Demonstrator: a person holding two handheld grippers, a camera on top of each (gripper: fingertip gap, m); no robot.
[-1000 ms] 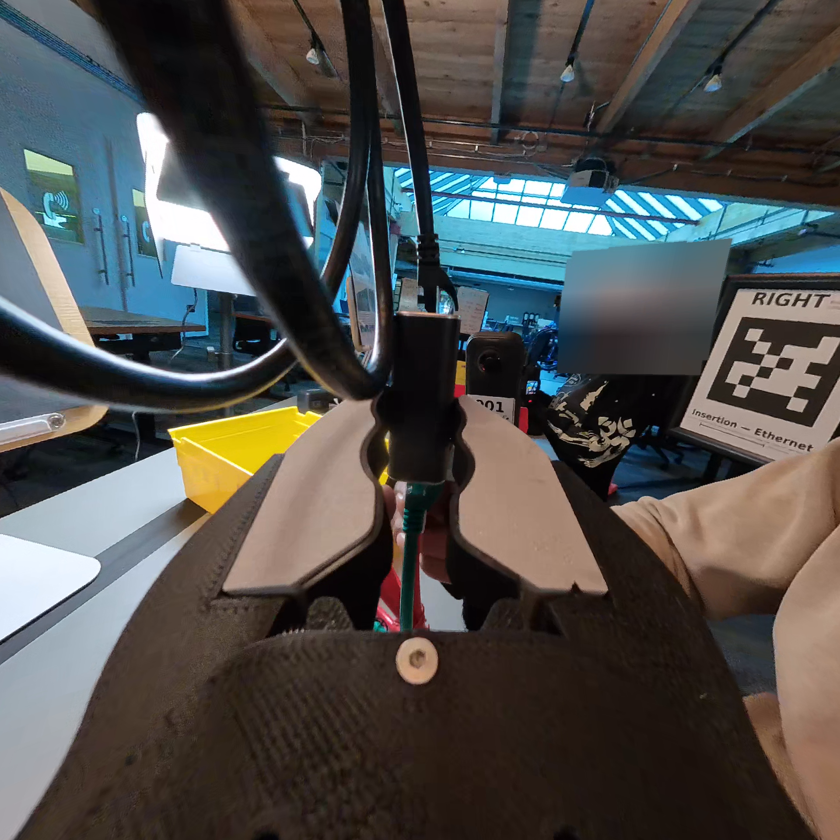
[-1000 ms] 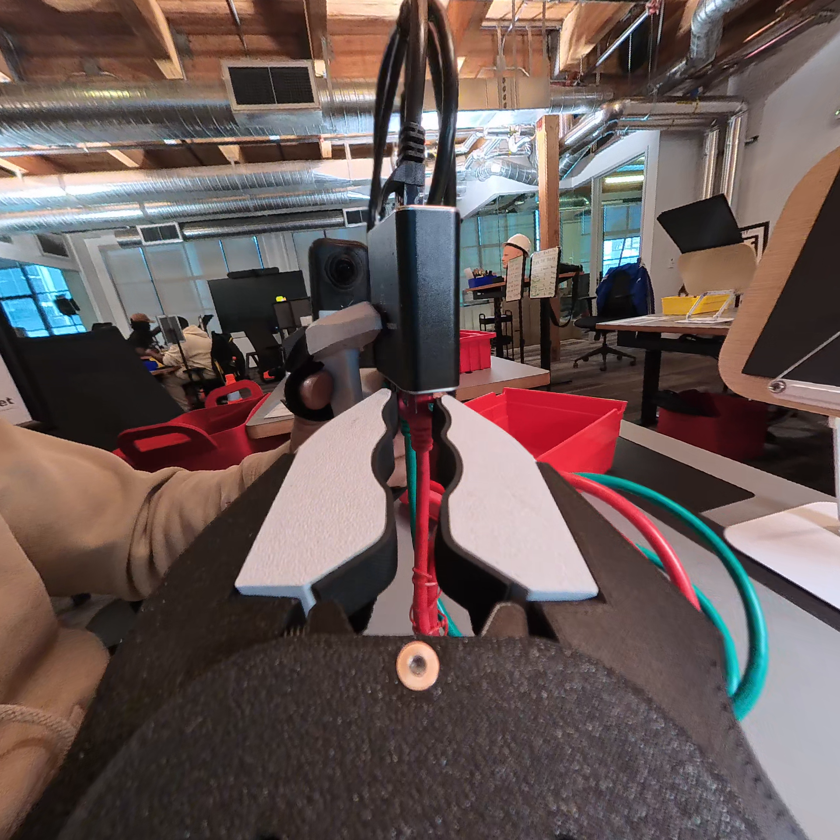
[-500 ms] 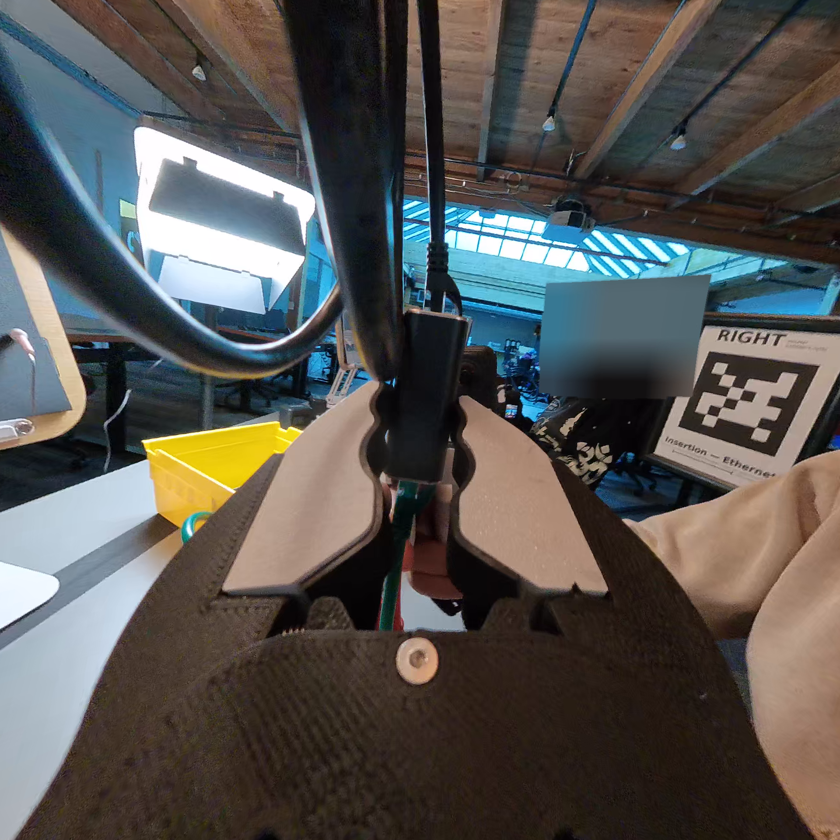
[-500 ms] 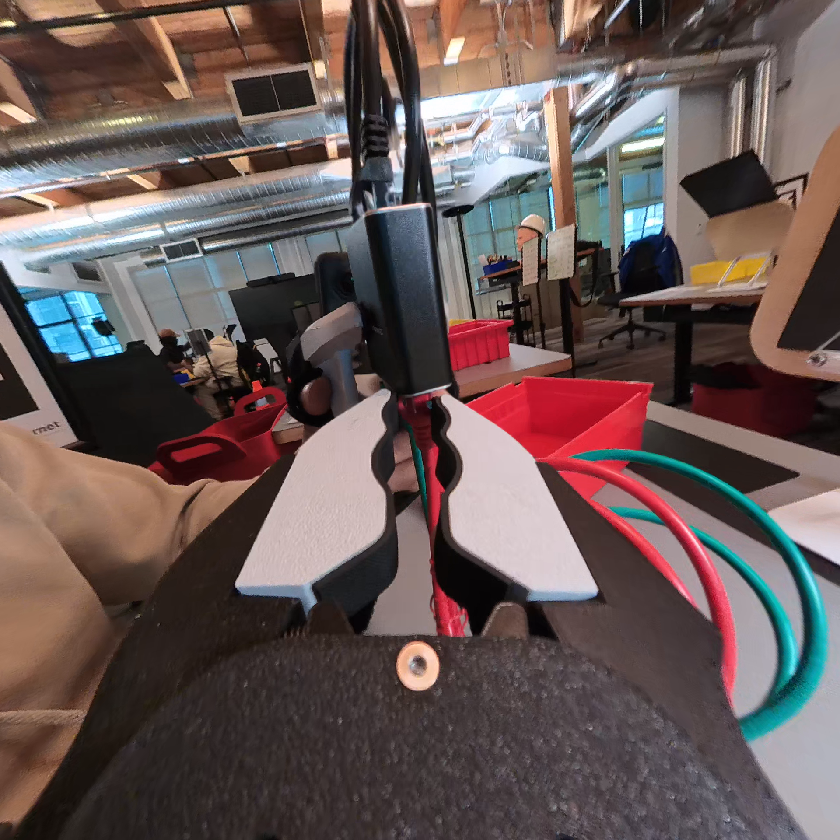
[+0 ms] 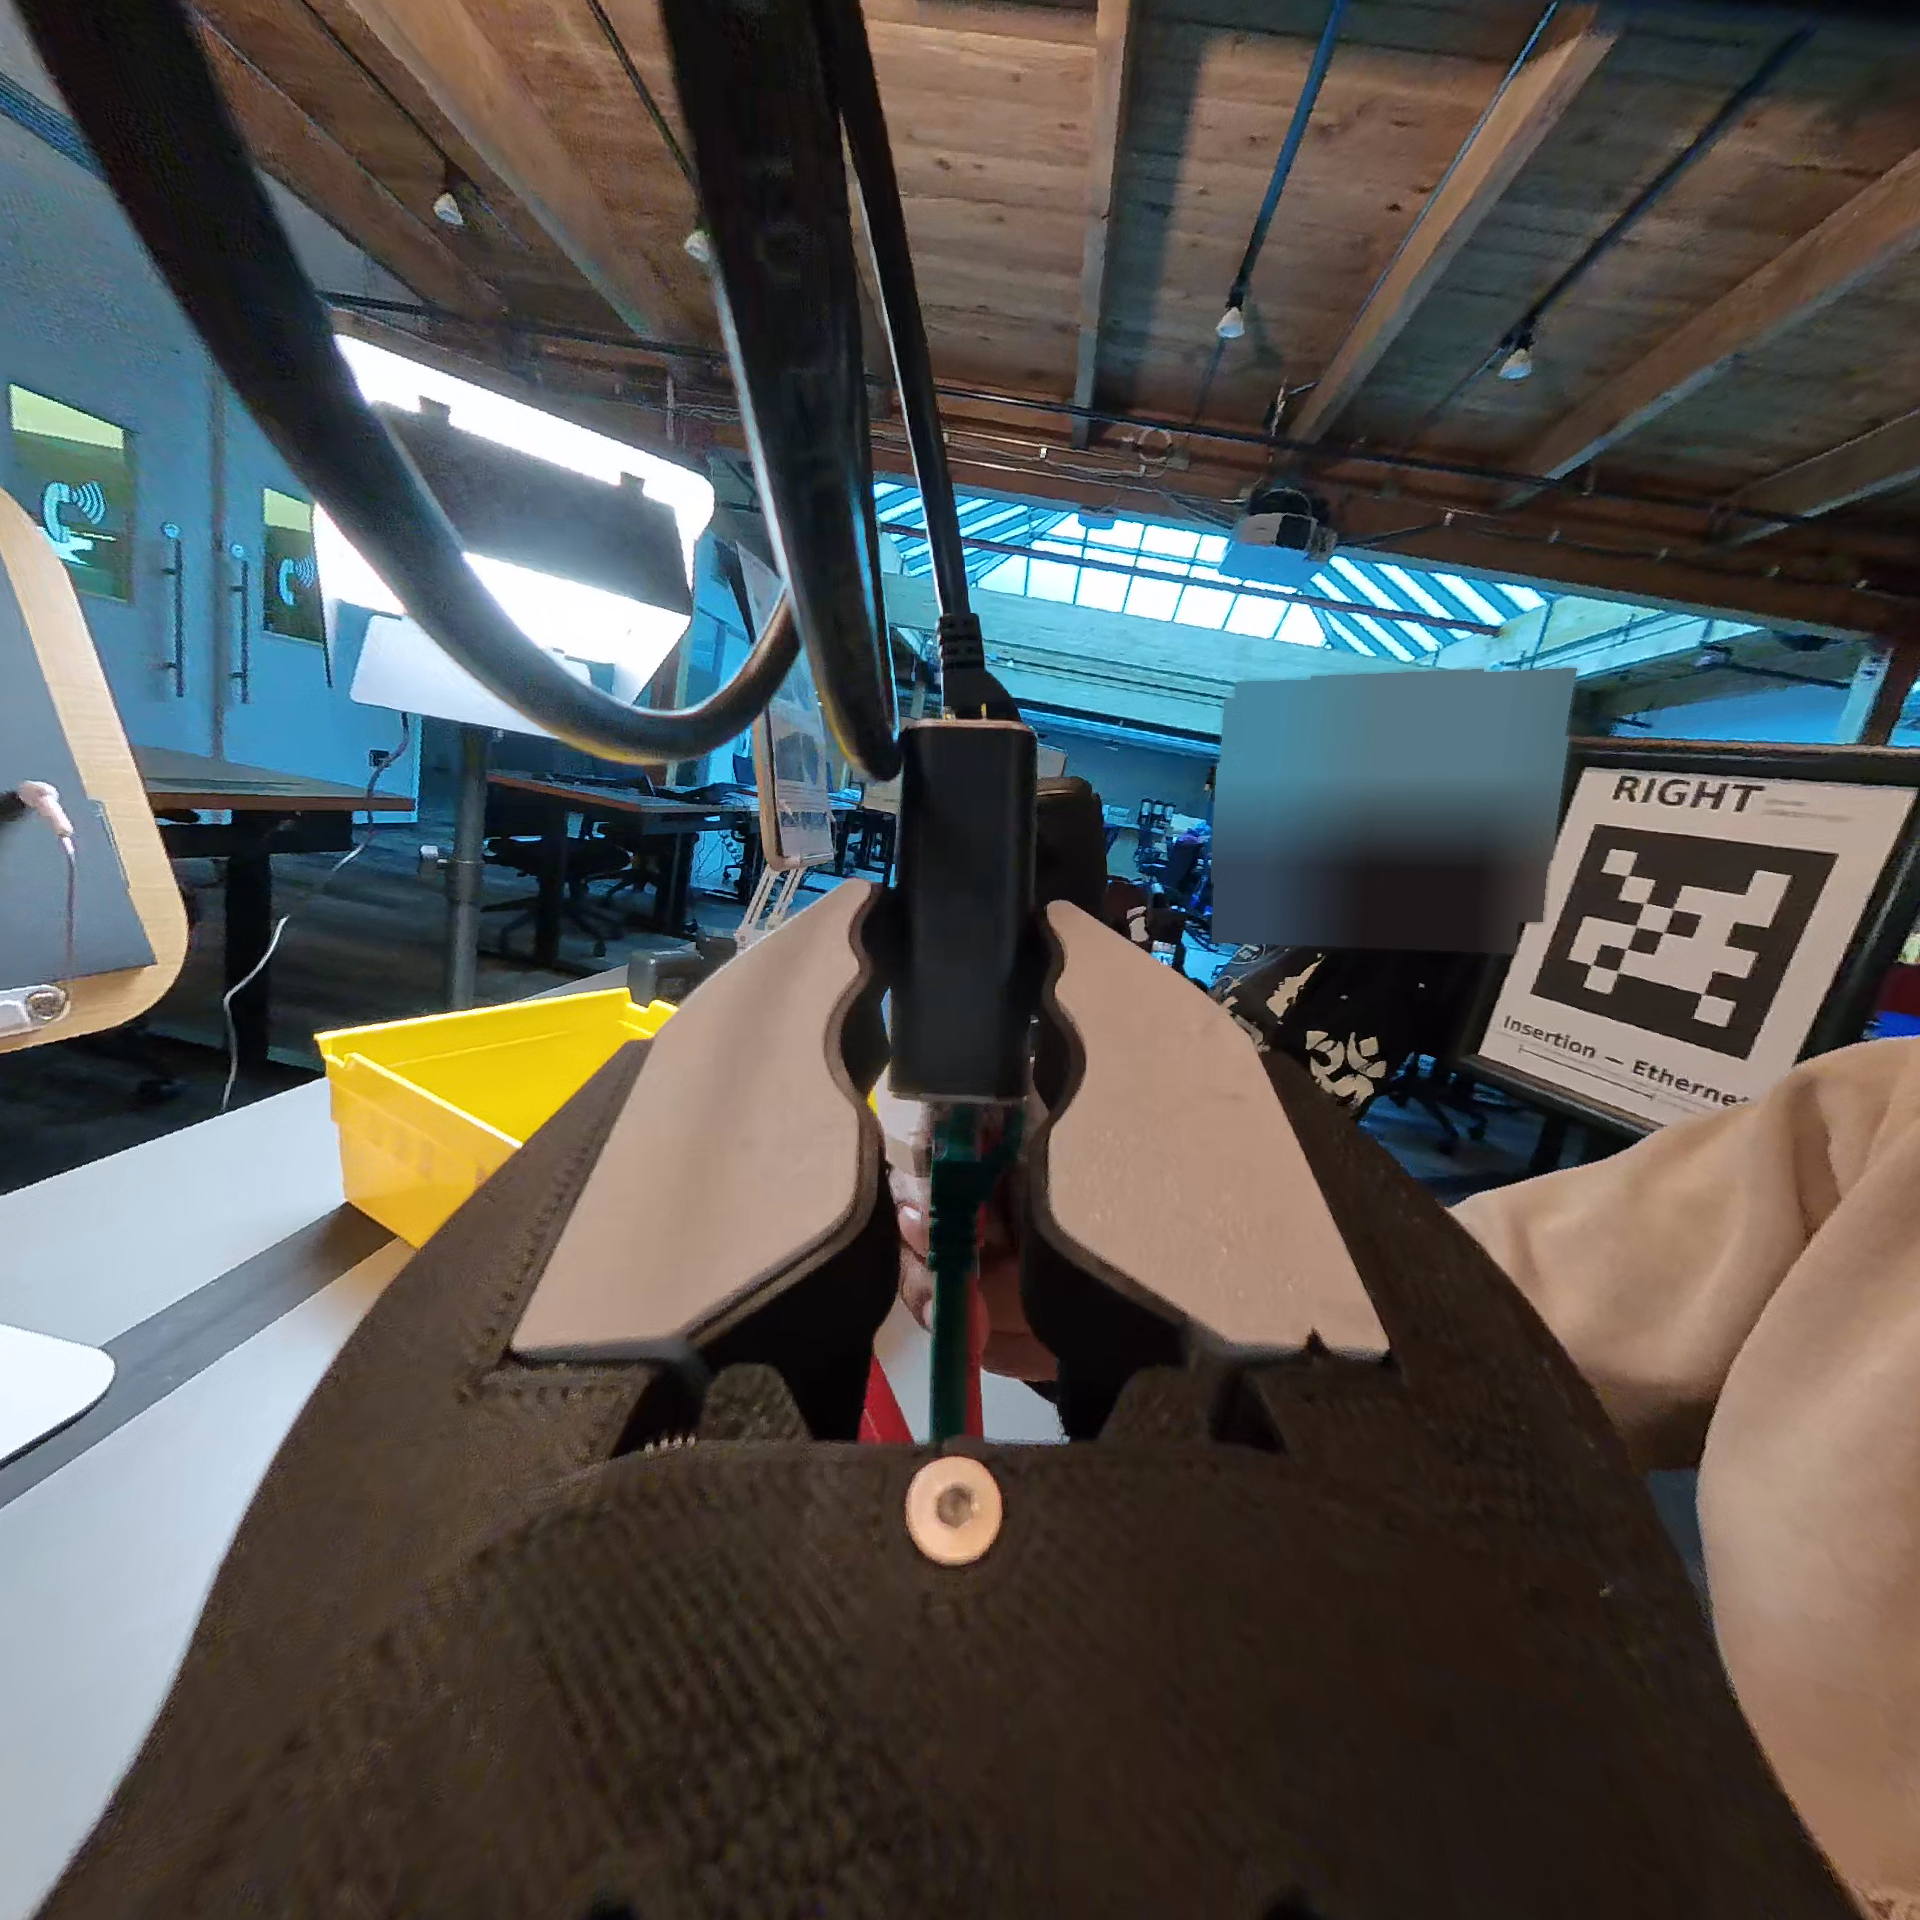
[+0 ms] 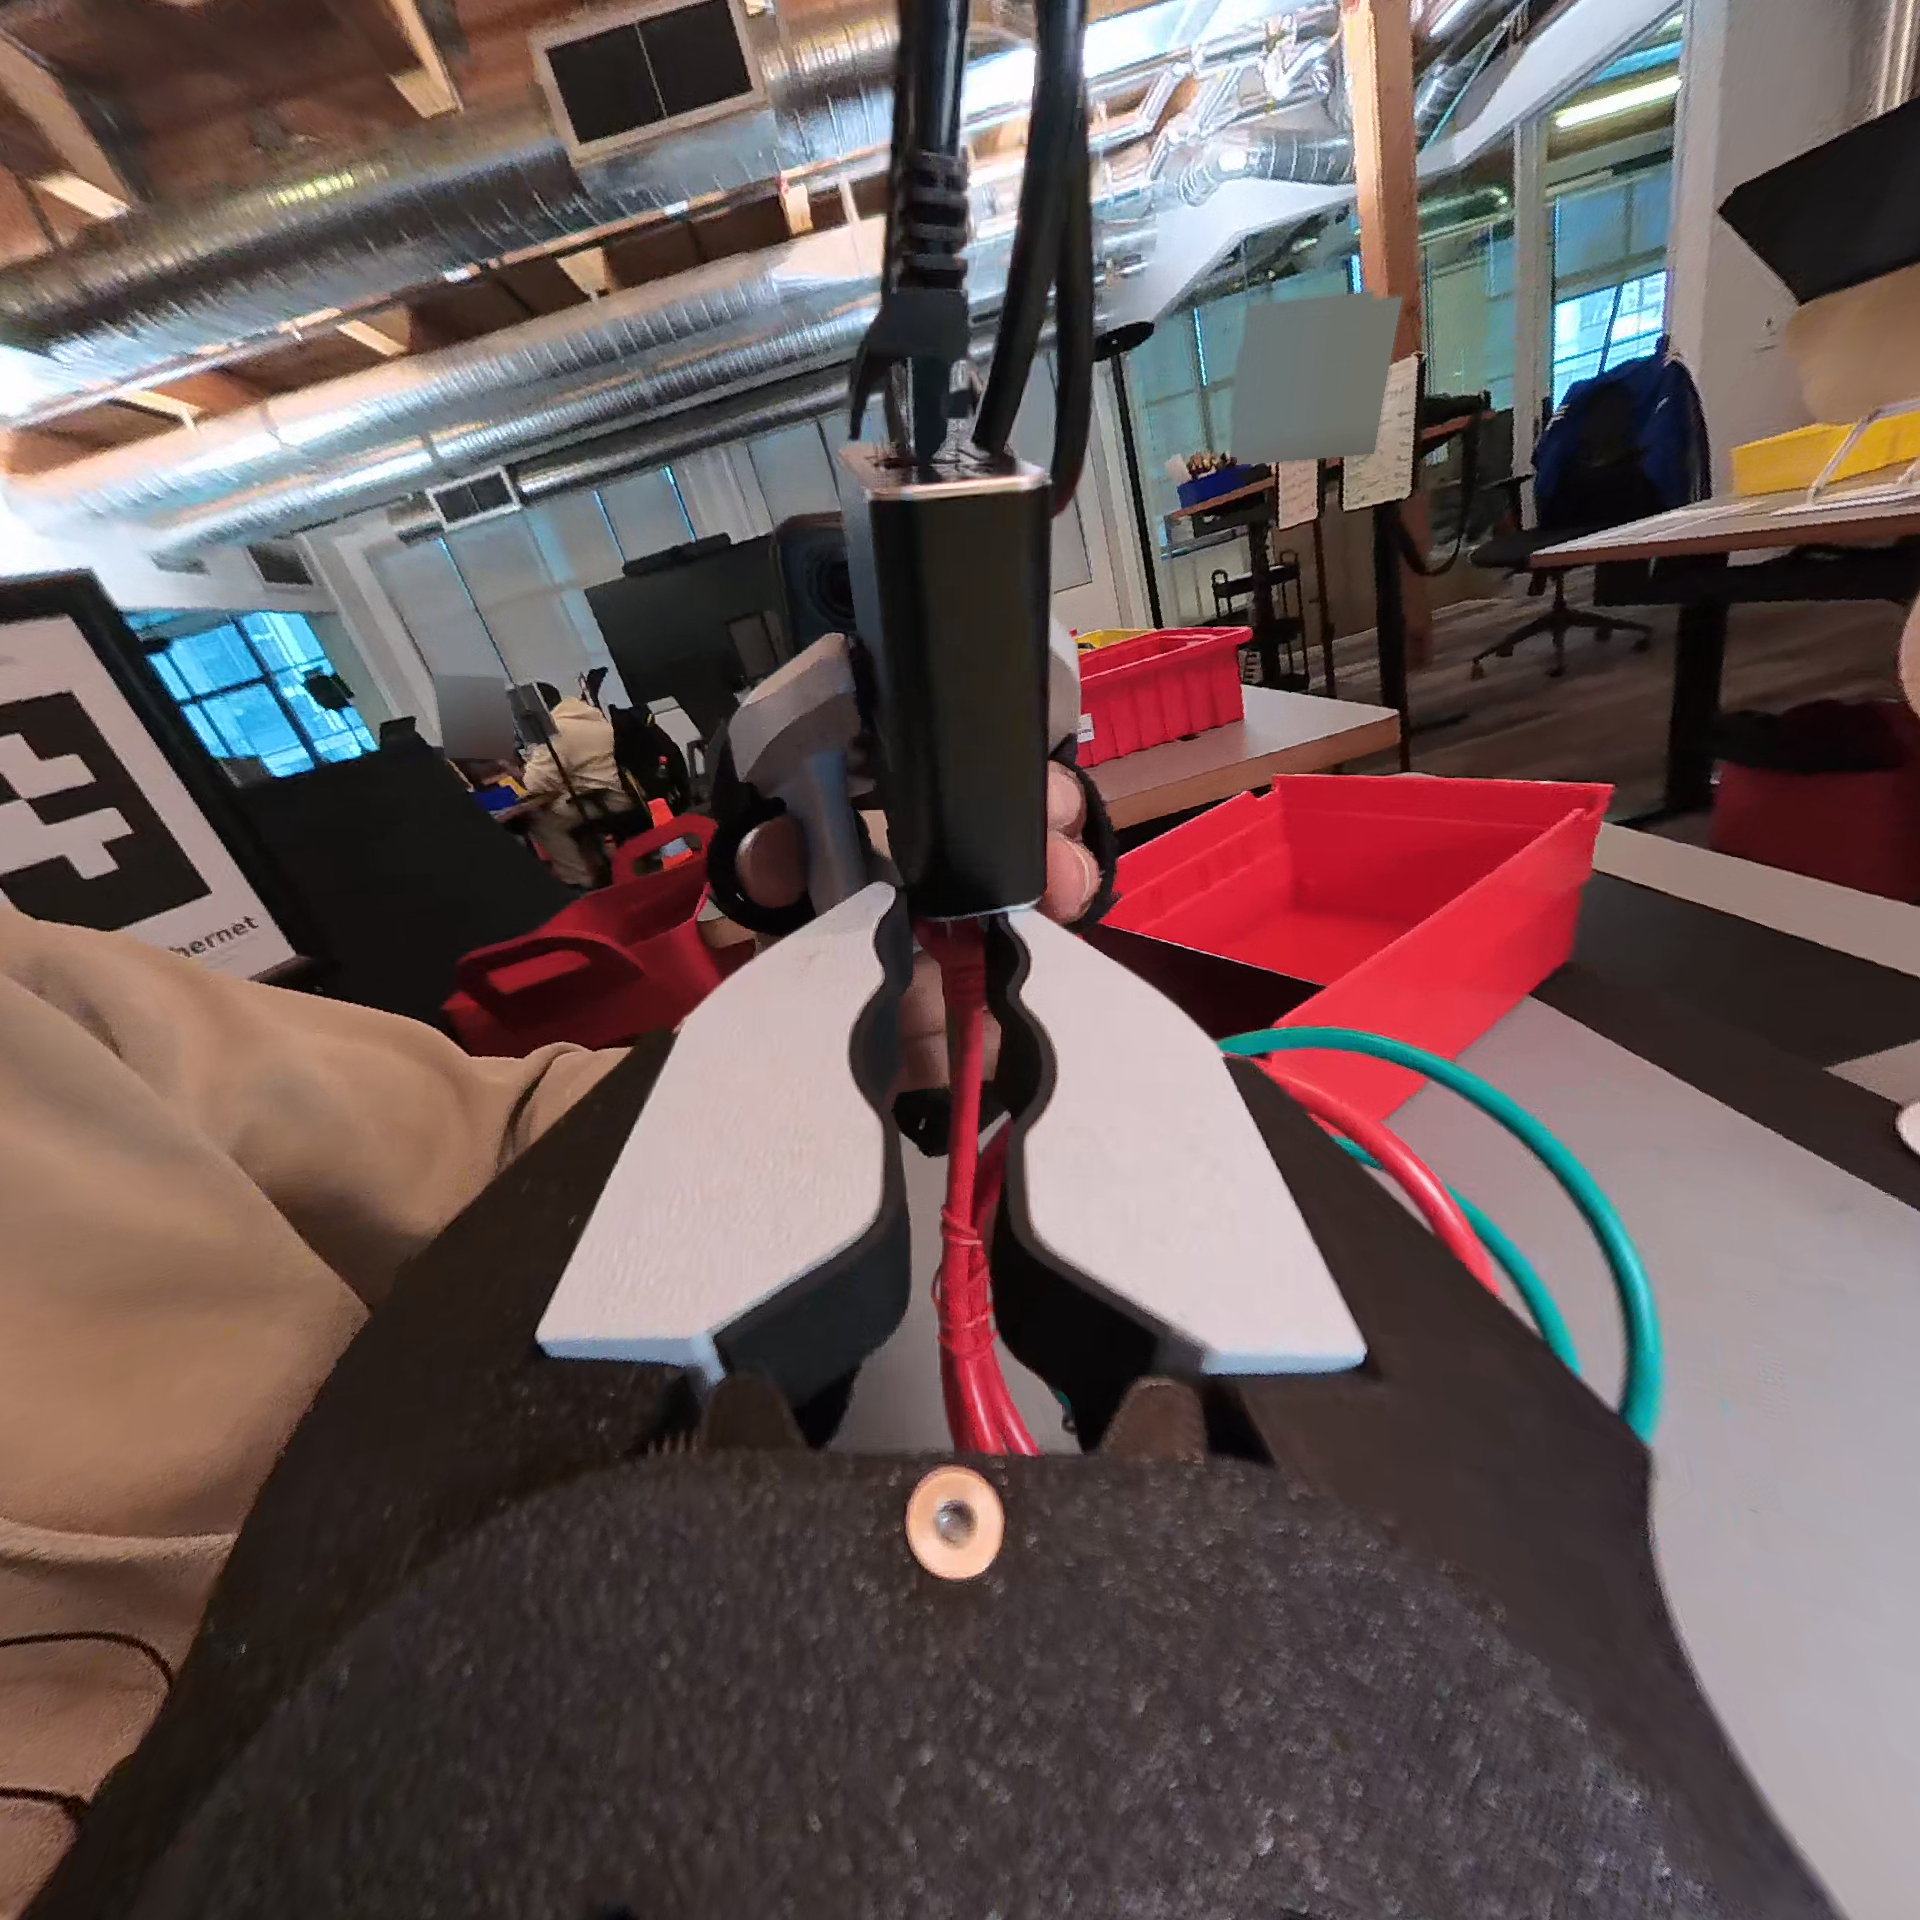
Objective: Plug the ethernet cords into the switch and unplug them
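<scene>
Left wrist view: my left gripper [image 5: 961,925] clamps the black switch [image 5: 964,914] — my right gripper [image 6: 951,925] pinches the red cord [image 6: 961,1049] plugged beneath it.

Grey wavy-edged tongs [image 5: 961,997], black textured body, brass-coloured screw [image 5: 953,1508]; beige sleeve [image 5: 1704,1278], possibly sweatshirt.

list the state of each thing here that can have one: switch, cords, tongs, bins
switch: lifted, clamped at its sides by left tongs
green cord: plugged into switch
red cord: plugged in, right tongs shut on it
red bin: empty
yellow bin: contents hidden
</scene>
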